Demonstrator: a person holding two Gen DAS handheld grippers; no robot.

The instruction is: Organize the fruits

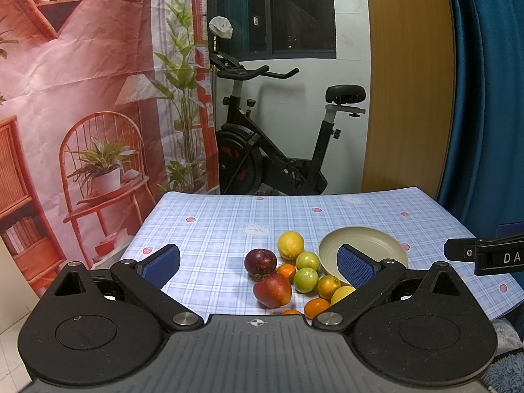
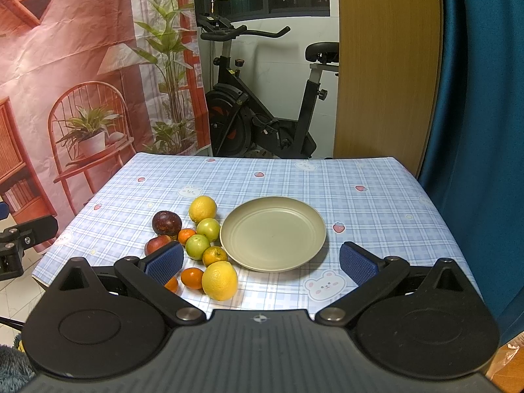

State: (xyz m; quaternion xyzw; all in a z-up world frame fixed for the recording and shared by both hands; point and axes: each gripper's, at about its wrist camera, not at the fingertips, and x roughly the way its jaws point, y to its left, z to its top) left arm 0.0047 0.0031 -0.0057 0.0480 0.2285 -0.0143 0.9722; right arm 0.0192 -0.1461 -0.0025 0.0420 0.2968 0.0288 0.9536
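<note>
Ten fruits [image 2: 199,245] beside plate [image 2: 273,262], jaws spread

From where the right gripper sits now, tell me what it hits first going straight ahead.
Probably the empty plate: the open right gripper points at its near rim. Height above the table is unclear, so it might pass over.

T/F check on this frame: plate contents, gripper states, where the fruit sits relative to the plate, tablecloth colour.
1. The plate holds no fruit. True.
2. The left hand-held gripper is shut on the apple. False: its jaws are open and hold nothing.
3. The fruits lie clustered to the left of the plate, on the tablecloth. True.
4. The right hand-held gripper is open. True.
5. The tablecloth is plain red. False: it is blue plaid with small bear and strawberry prints.
6. Only one lemon is present. False: a second lemon lies nearer the camera.
</note>
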